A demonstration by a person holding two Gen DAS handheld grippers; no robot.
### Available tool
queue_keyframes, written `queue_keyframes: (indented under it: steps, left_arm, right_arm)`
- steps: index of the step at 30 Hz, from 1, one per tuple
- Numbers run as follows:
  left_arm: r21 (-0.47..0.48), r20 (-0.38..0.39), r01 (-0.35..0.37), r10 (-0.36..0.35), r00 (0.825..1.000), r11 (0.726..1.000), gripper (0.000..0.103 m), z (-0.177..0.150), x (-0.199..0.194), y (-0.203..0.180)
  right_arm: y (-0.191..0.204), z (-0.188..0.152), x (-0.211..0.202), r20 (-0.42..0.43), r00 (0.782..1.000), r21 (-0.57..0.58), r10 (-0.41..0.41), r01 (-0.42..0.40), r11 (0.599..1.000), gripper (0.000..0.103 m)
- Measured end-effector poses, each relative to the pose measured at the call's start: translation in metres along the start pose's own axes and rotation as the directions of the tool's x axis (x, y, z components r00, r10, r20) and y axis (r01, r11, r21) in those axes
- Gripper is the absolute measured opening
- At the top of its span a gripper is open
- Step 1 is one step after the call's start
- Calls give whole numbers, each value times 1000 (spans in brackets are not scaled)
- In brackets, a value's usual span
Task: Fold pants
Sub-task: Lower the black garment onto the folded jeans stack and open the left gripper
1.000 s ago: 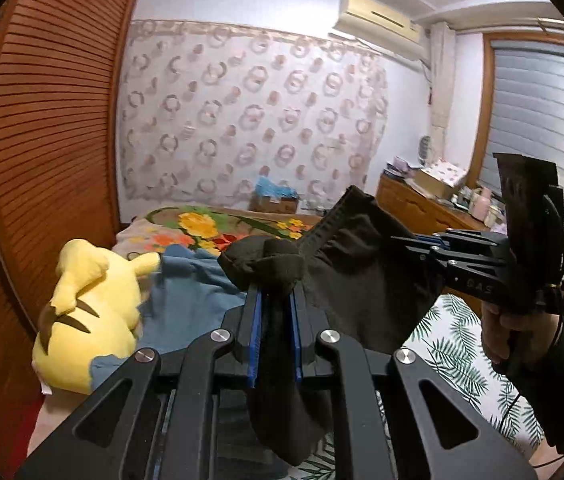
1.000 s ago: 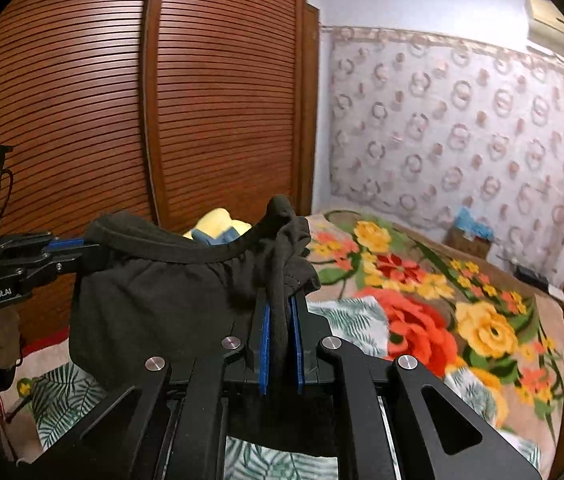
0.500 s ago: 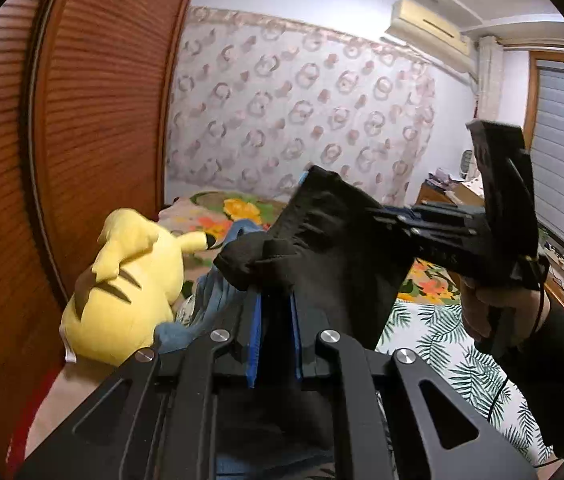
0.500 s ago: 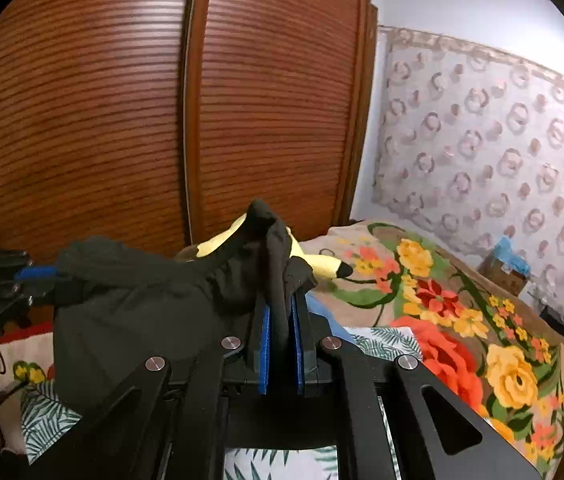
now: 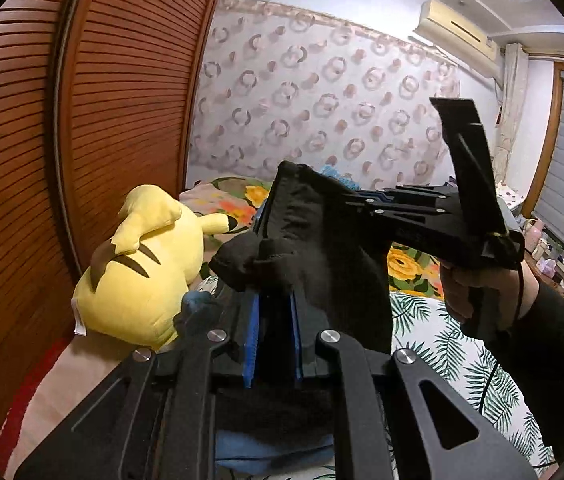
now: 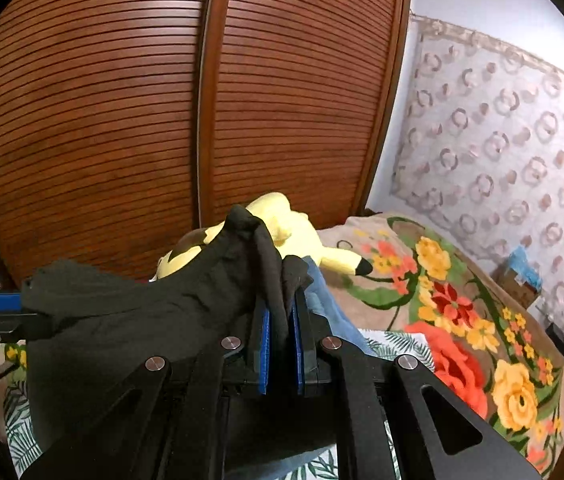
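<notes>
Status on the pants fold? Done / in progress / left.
Done: pickup. The black pants are off the bed, with the left gripper and right gripper each shut on a bunched edge. In hand: the cloth hangs stretched between them, above the leaf-print sheet. Left: no fold is visible, so laying it flat and all the folding remain.

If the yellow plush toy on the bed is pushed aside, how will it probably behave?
The yellow plush toy looks soft and stuffed, so it would probably squash a little and feel light. Its rounded body lies on the soft floral blanket, so it may roll or flop rather than slide.
</notes>
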State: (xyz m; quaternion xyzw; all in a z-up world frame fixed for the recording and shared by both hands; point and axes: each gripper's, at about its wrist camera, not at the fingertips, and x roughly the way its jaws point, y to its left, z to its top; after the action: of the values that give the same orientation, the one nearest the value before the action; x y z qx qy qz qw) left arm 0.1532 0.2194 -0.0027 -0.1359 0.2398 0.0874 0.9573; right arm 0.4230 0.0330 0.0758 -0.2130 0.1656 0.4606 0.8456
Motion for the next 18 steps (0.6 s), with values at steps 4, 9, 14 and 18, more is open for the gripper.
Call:
queue_keyframes:
  steps: [4, 9, 14, 18]
  left_arm:
    - [6, -17, -13, 13, 1000, 1000, 15, -3, 1, 2]
    - [5, -26, -22, 22, 999, 1000, 18, -5, 2, 6]
    - [12, -30, -10, 11, 1000, 1000, 52, -8, 1, 4]
    - [24, -27, -10, 11, 1000, 1000, 58, -8, -1, 0]
  right_arm:
    - [-1, -4, 6, -25, 1000, 13, 6, -5, 1000, 10]
    - [-6, 1, 8, -44, 999, 51, -18, 20, 999, 29]
    - [-10, 6, -7, -26, 1000, 93, -18, 20, 996, 40]
    - [-8, -4, -22, -11, 1000, 113, -6, 7, 994, 40]
